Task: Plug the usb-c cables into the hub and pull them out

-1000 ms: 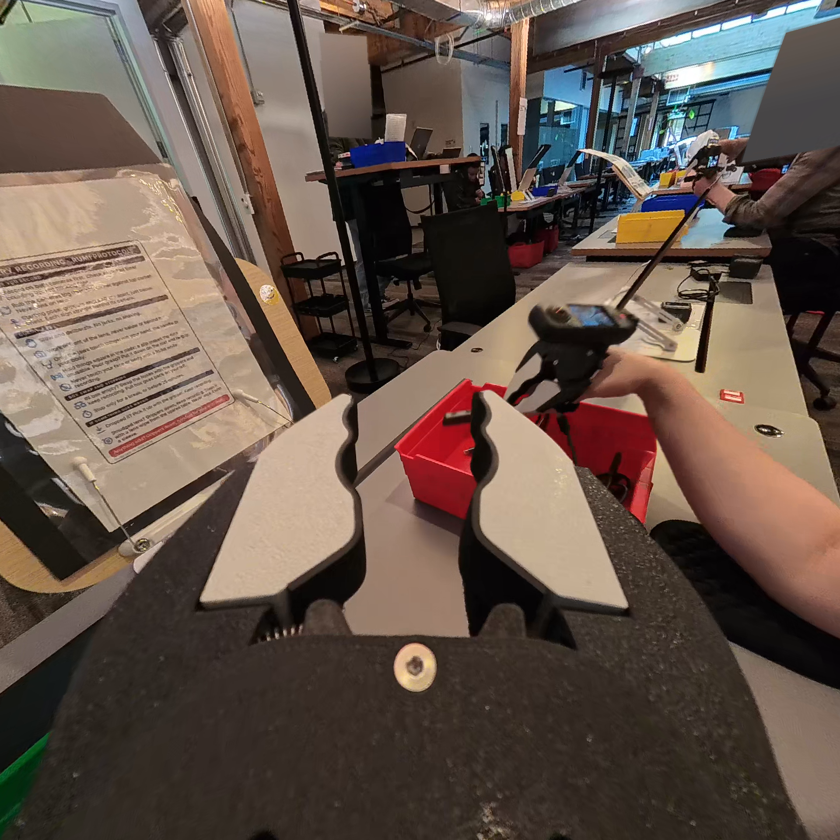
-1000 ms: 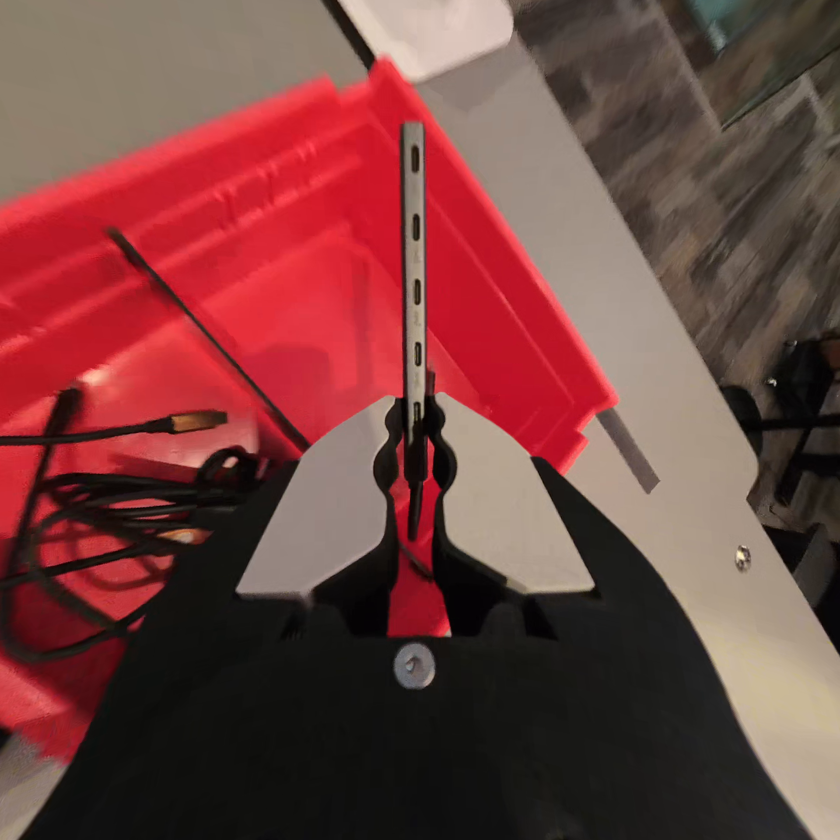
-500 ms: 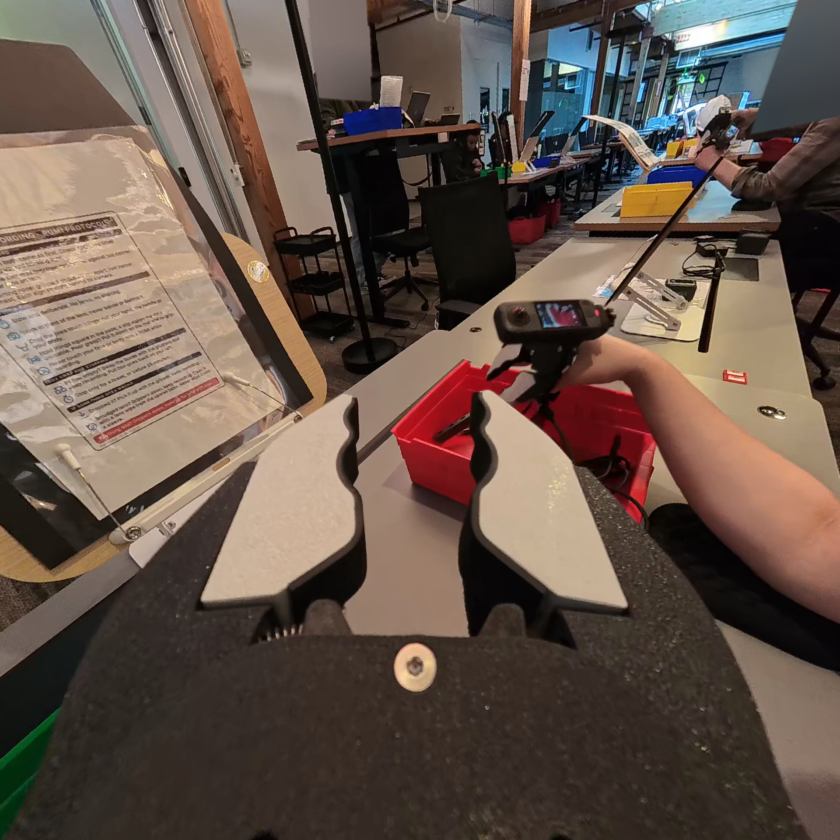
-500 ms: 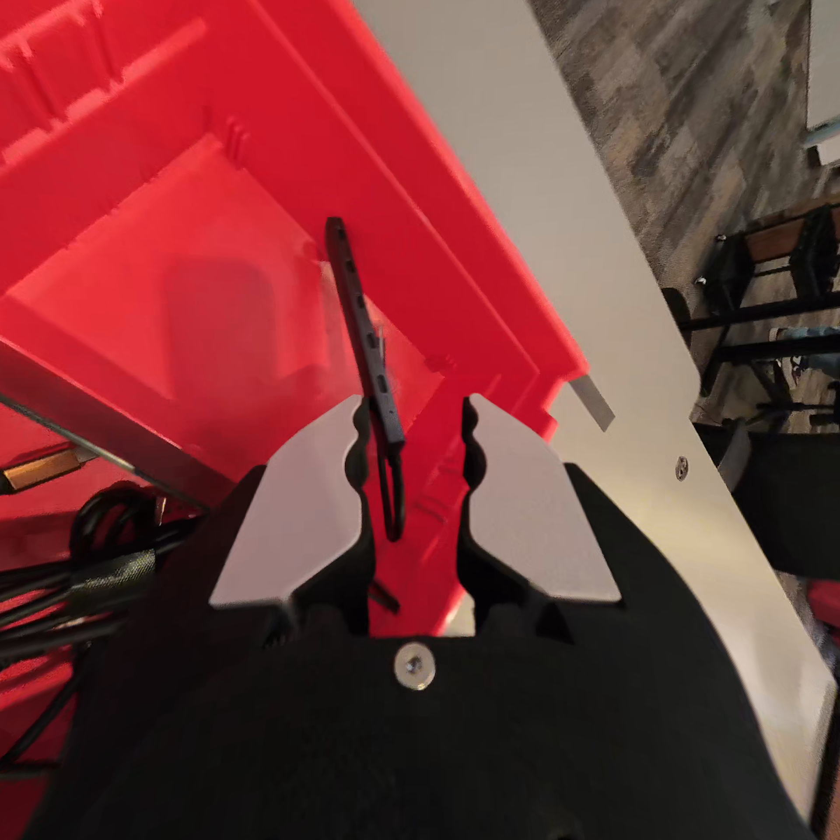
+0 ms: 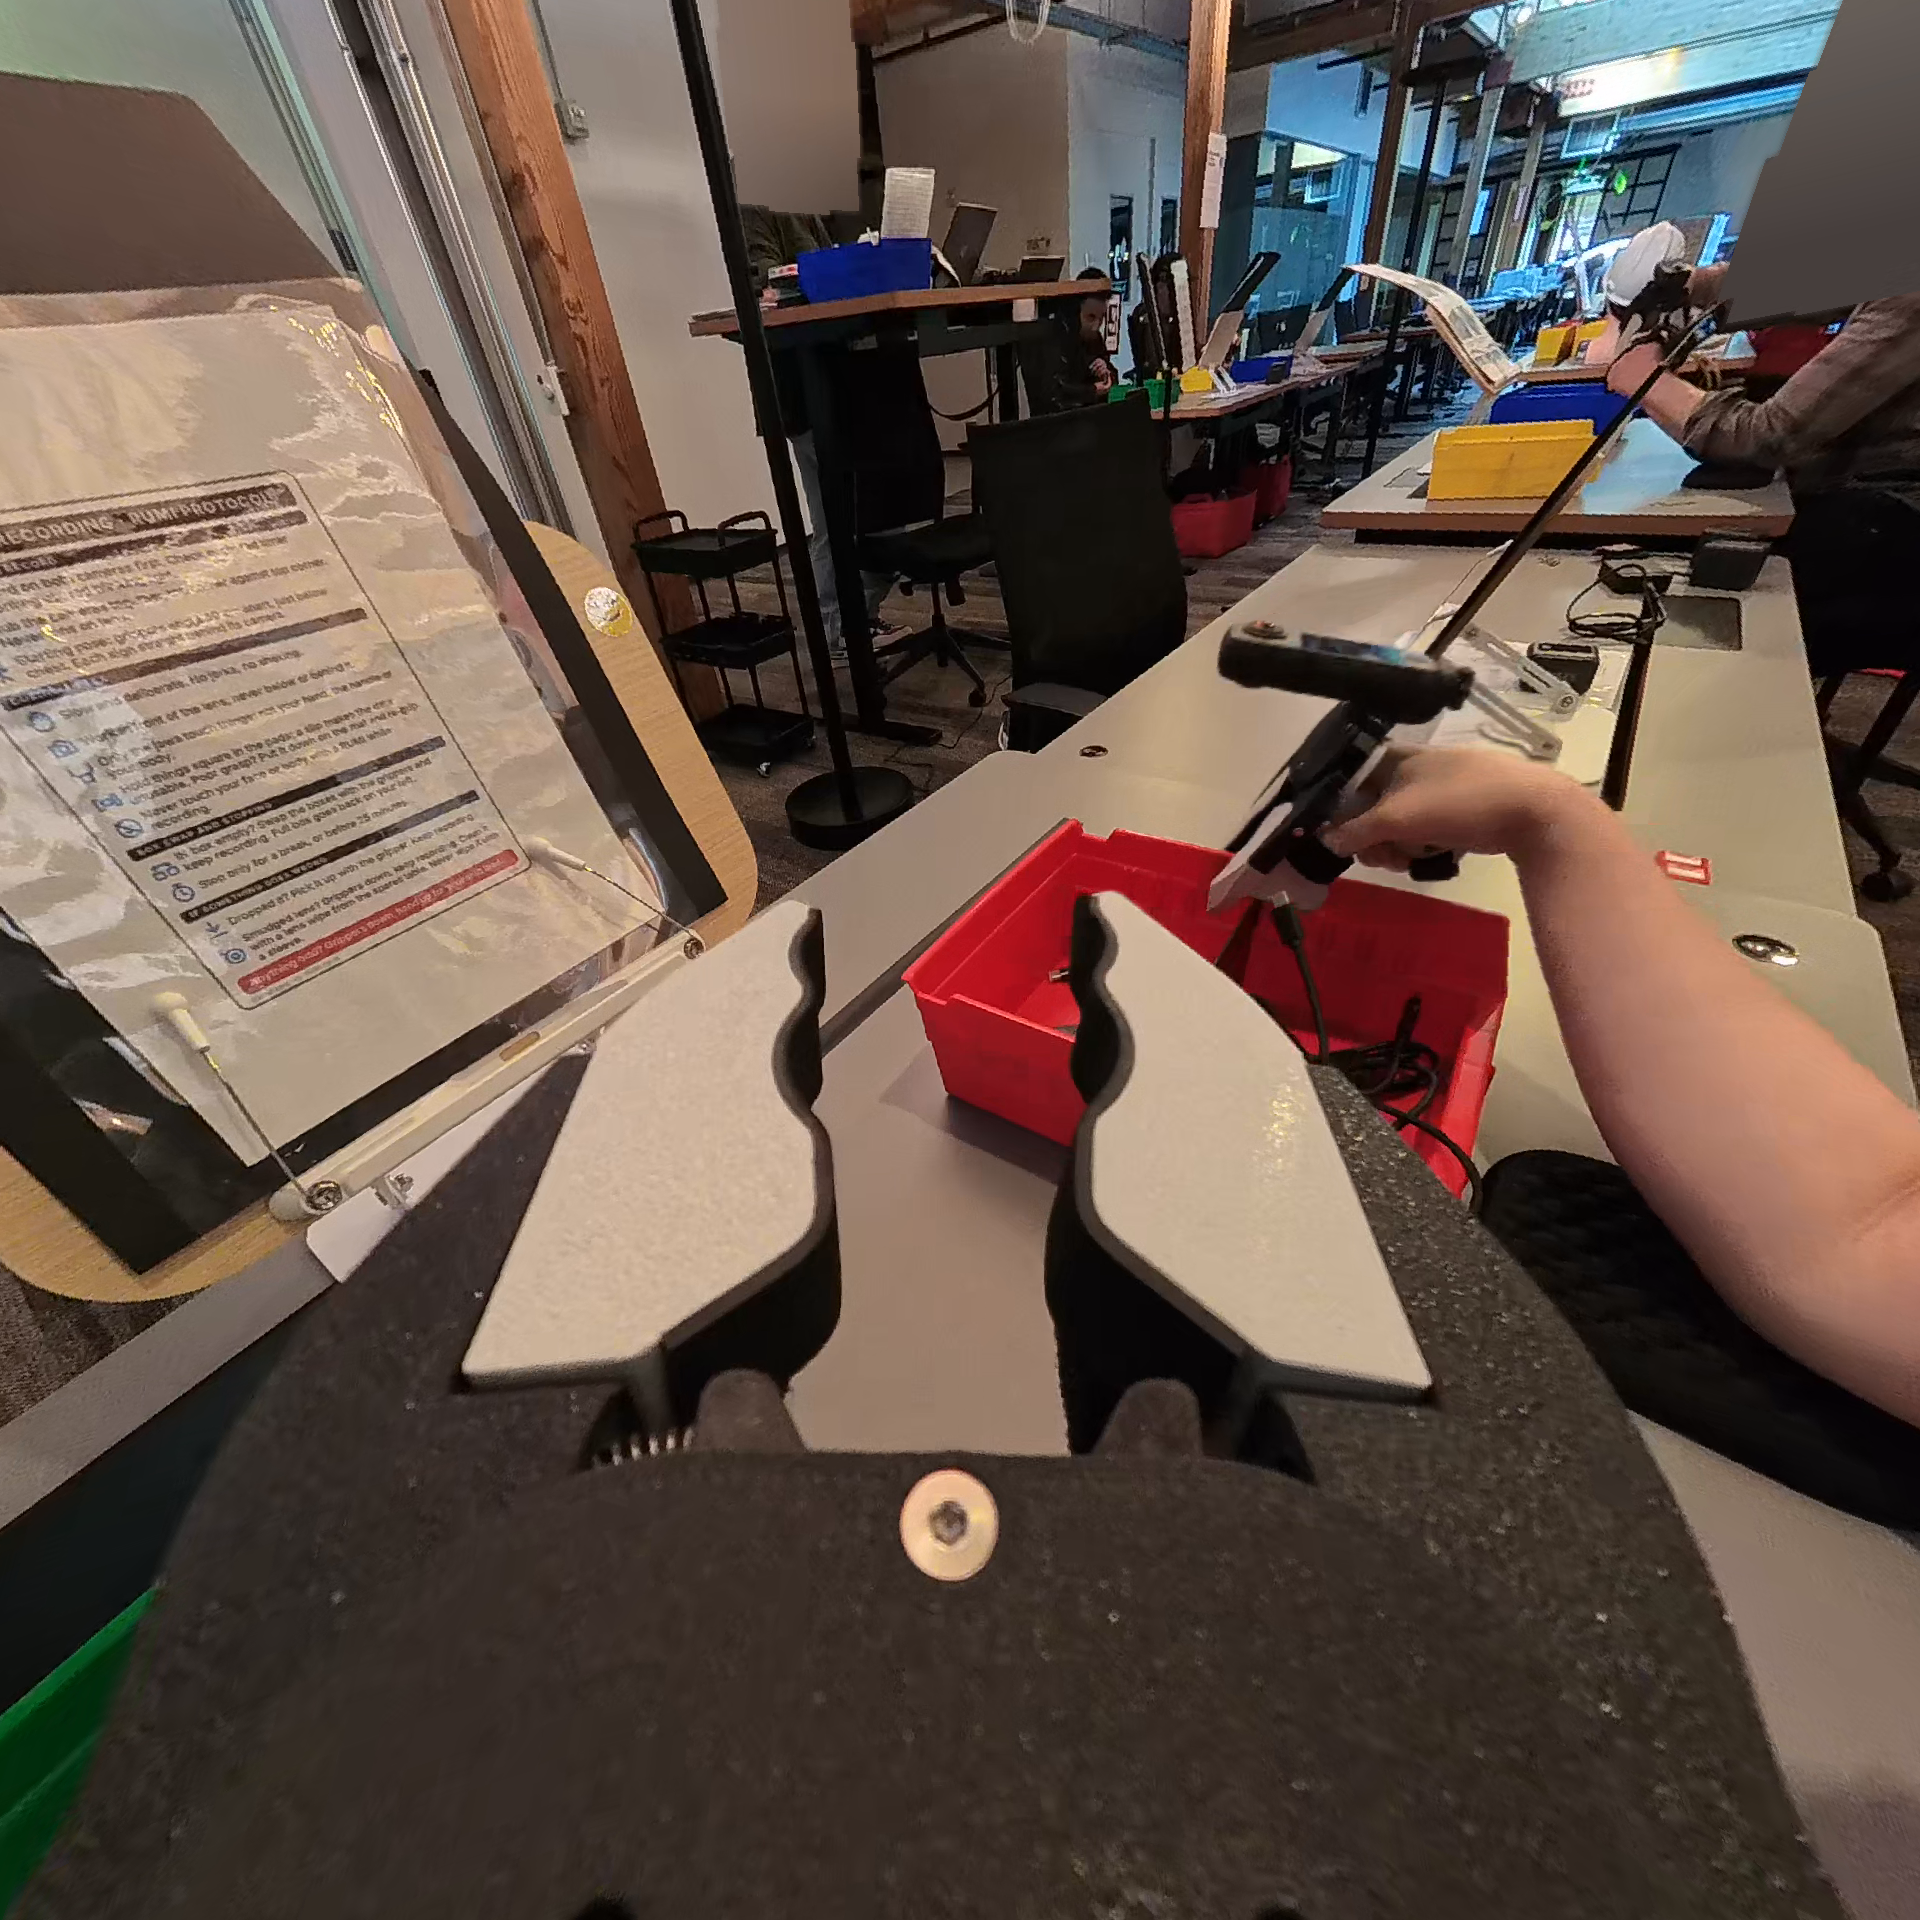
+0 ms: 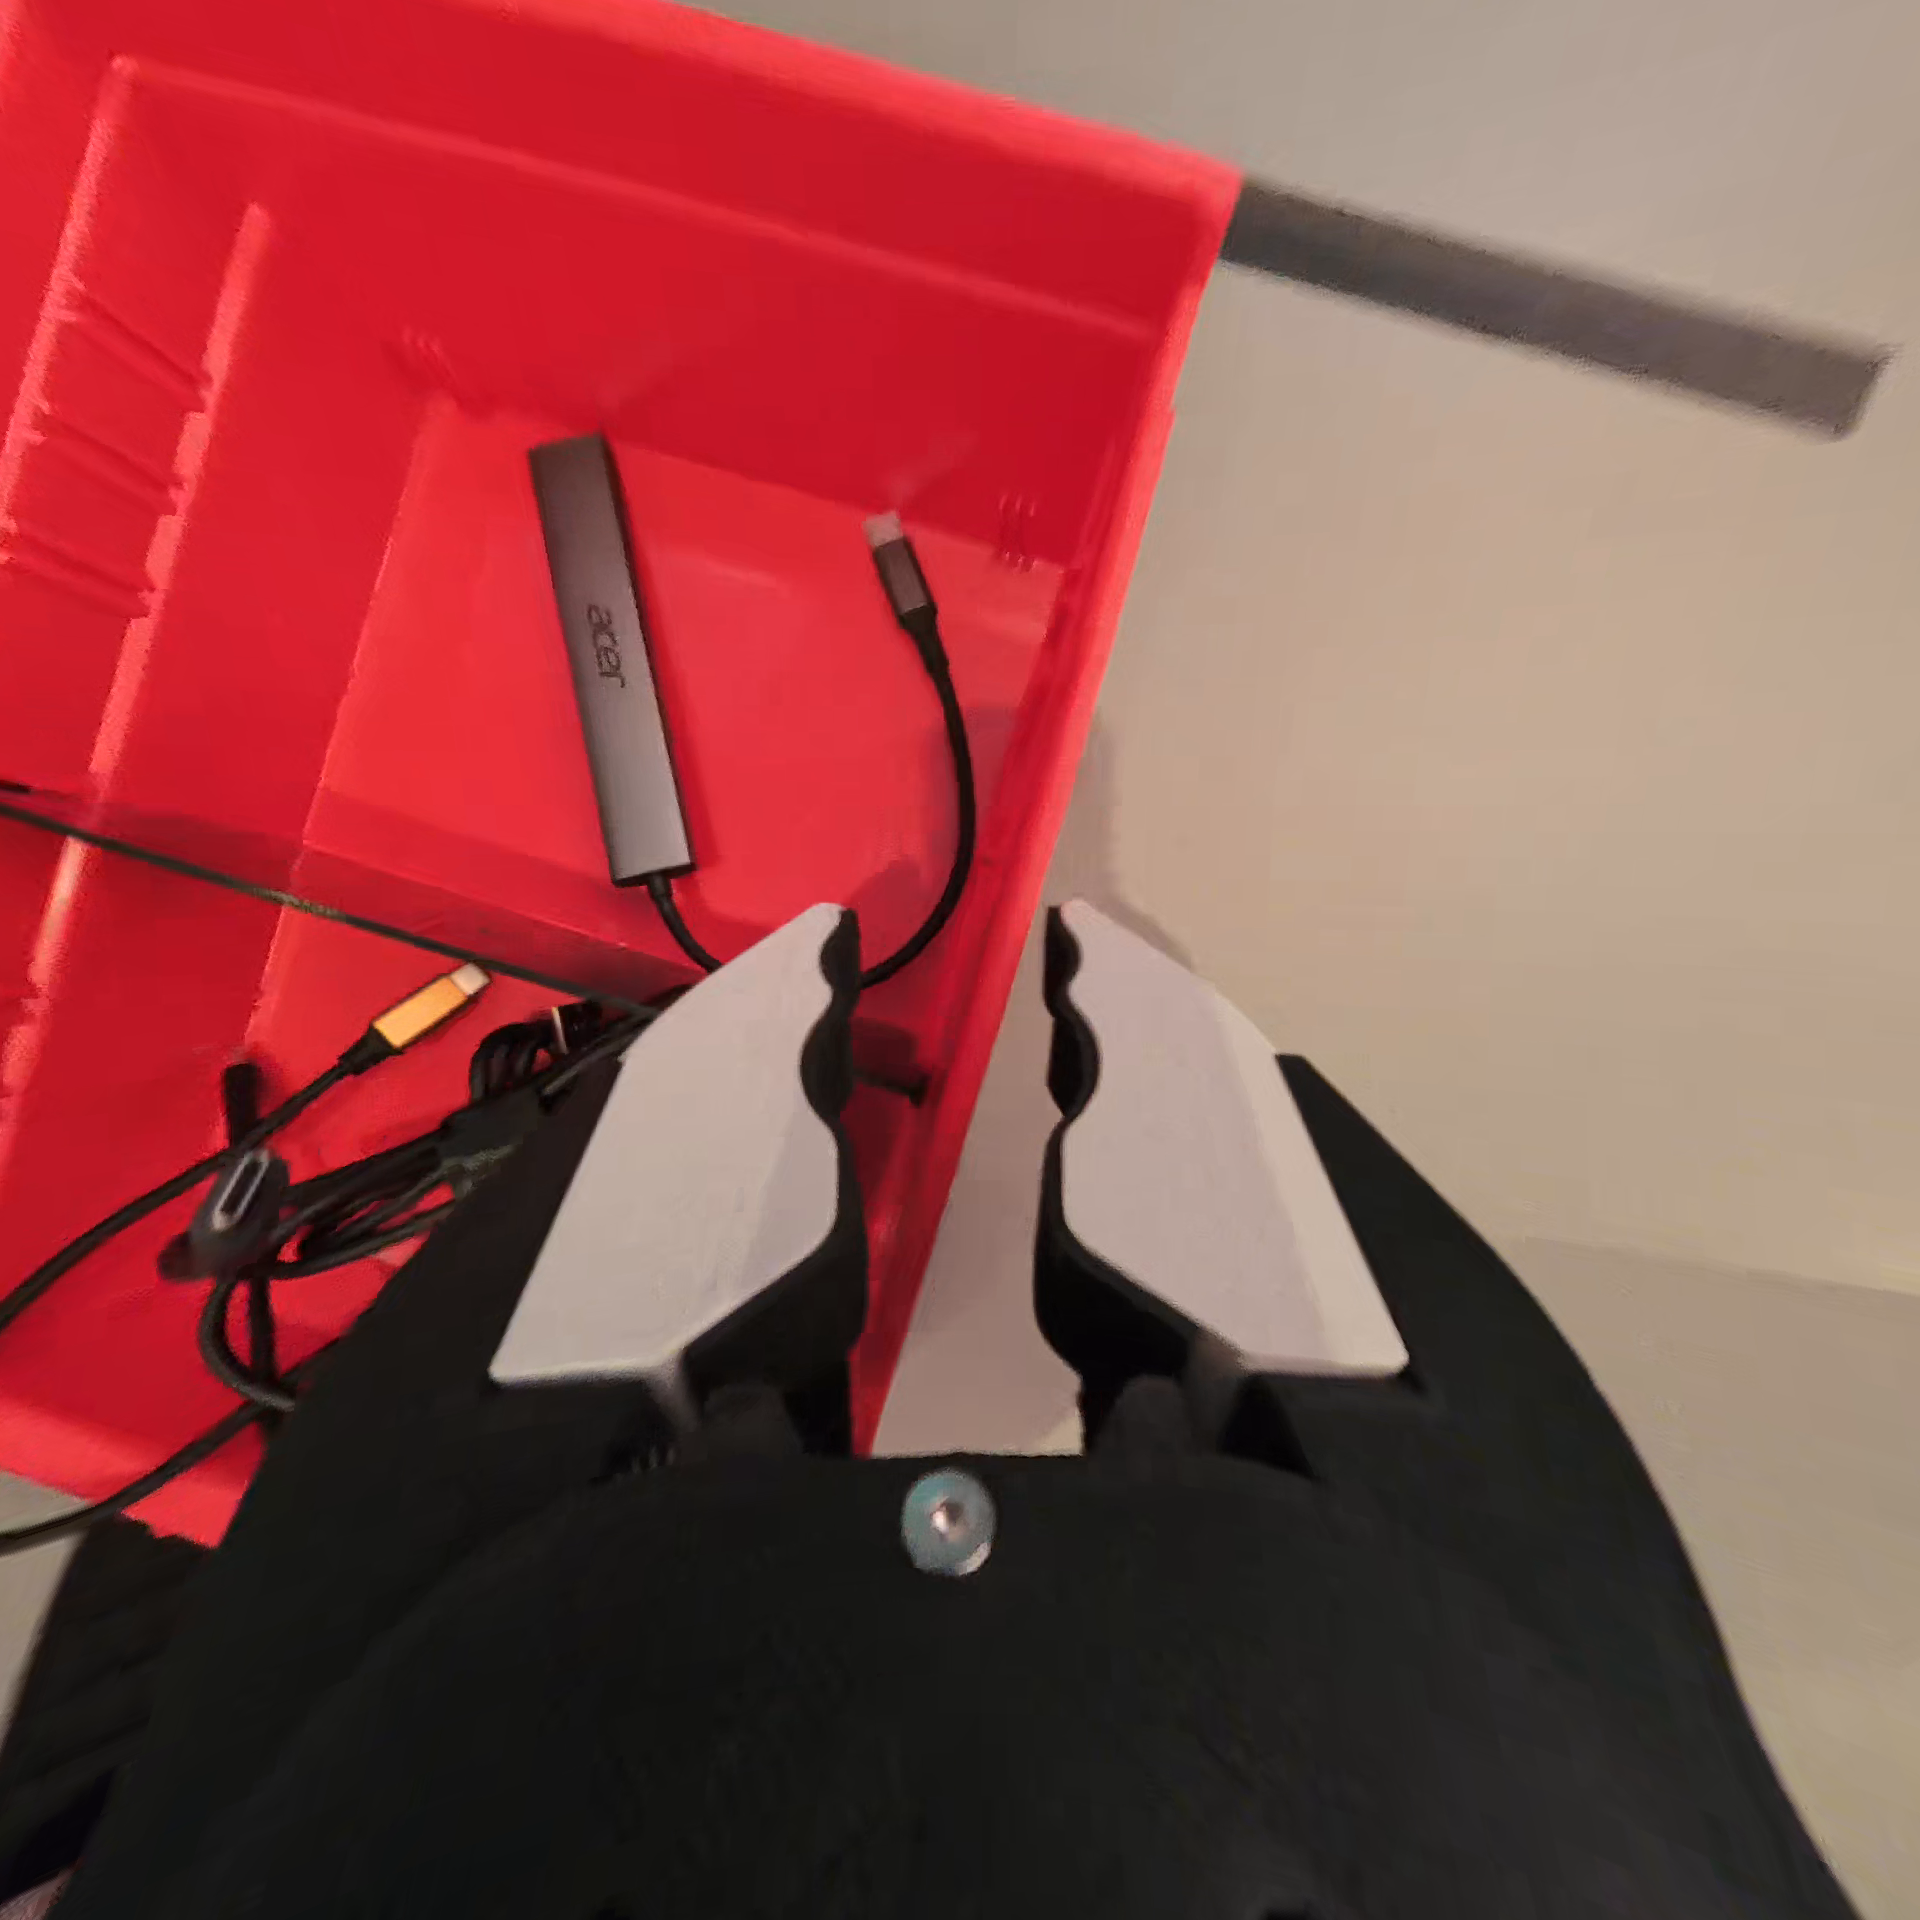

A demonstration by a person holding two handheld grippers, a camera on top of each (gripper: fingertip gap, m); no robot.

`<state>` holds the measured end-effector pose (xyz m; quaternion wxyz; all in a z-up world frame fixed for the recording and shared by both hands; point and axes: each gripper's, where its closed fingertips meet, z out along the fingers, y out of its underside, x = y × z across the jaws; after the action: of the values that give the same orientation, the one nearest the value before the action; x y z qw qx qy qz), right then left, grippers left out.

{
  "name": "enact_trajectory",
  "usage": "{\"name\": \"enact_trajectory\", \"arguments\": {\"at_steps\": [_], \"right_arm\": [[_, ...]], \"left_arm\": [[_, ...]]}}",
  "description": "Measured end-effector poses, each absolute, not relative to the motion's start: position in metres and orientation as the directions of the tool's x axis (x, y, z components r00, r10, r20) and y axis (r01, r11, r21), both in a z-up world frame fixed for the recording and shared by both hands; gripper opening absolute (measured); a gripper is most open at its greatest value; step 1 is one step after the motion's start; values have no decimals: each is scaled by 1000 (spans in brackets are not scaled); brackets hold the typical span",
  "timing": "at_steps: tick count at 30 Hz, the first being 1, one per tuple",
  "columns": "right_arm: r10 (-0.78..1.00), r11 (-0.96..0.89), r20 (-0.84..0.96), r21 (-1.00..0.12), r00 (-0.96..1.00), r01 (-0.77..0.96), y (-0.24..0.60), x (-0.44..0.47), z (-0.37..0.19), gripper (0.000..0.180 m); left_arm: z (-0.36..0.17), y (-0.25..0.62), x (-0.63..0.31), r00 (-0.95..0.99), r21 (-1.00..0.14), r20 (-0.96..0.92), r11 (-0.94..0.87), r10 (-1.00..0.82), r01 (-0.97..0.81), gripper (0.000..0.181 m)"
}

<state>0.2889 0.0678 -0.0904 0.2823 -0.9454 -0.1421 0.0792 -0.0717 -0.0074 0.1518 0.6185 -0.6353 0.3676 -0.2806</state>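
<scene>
A slim grey hub [image 6: 611, 665] lies flat on the floor of the red bin [image 6: 727, 208], its own short black lead ending in a grey plug [image 6: 899, 571]. A gold-tipped cable plug [image 6: 426, 1013] and a tangle of black cables [image 6: 312, 1216] lie in the bin's near left part. My right gripper [image 6: 948, 935] is open and empty over the bin's right wall. My left gripper [image 5: 945, 935] is open and empty above the grey table, short of the red bin [image 5: 997, 1049]. In the left wrist view the right gripper [image 5: 1262, 862] hovers over the bin.
A slanted clear stand with a printed sheet [image 5: 239, 748] is to the left. A dark tape strip [image 6: 1538, 312] lies on the grey table [image 6: 1507, 831] beyond the bin. A black pole [image 5: 1538, 530] leans over the desk behind. A person sits at a far desk with a yellow bin [image 5: 1507, 457]. Left tips to right tips: about 45 centimetres. From the right gripper's tips to the grey plug [image 6: 899, 571] is close to 11 centimetres.
My right gripper opened and let go of the hub, which dropped from upright between the fingers to flat on the bin floor. The right gripper lifted and swung right. The left gripper hardly moved.
</scene>
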Motion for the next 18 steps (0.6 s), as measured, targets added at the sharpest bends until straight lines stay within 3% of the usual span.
{"name": "enact_trajectory", "arguments": {"at_steps": [1,2,3,14,18], "right_arm": [[292,-823,-117,-536,949,187,69,287,-96,22],[242,-845,-136,-516,961,140,71,291,-100,9],[216,-856,-169,-506,962,103,72,293,-101,7],[26,-857,-164,-512,986,-62,65,340,-101,5],[27,-849,-153,-525,988,-58,66,348,-101,5]], "left_arm": [[151,-7,-71,573,-992,-99,34,-814,-123,45],[151,-7,-71,573,-991,-101,34,-813,-126,45],[150,-7,-71,574,-991,-103,34,-813,-130,44],[149,-2,-78,593,-988,-117,35,-797,-149,43],[143,15,-116,689,-972,-170,6,-704,-234,44]]}}
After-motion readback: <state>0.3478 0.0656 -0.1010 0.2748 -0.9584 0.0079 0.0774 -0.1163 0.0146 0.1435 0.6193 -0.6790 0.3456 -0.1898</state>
